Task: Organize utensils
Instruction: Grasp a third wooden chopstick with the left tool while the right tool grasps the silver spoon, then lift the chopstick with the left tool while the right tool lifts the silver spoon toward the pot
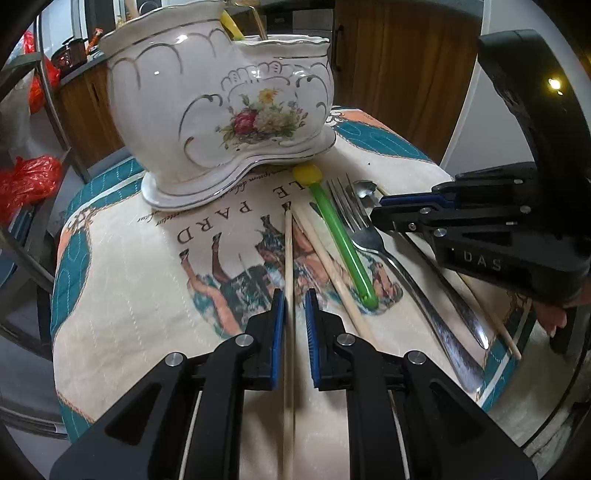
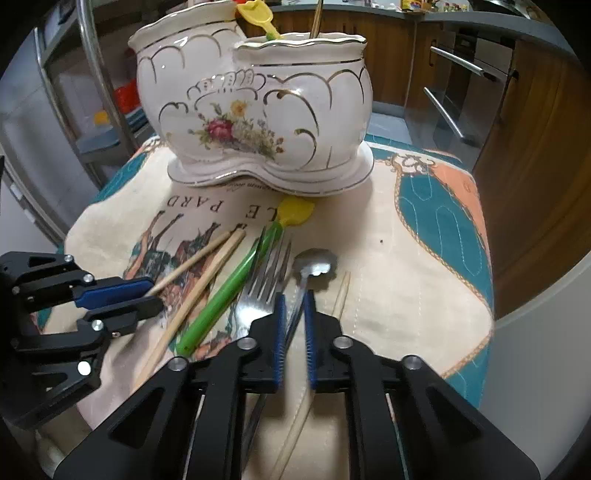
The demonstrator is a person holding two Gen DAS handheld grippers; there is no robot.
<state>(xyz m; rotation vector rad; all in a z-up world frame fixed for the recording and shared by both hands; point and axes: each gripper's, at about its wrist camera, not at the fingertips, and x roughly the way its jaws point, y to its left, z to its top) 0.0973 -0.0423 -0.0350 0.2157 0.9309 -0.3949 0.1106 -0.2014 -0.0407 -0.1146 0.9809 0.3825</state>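
Observation:
A white floral ceramic utensil holder stands at the back of the printed cloth, with a yellow-green utensil in it. On the cloth lie two wooden chopsticks, a green-handled yellow spoon, a metal fork and a metal spoon. My left gripper straddles one chopstick, jaws narrowly apart. My right gripper straddles the metal spoon's handle, jaws narrowly apart.
Another chopstick lies right of the metal spoon. The cloth covers a small table with drop-offs on all sides. Wooden cabinets stand to the right, and metal chair frames with red bags to the left.

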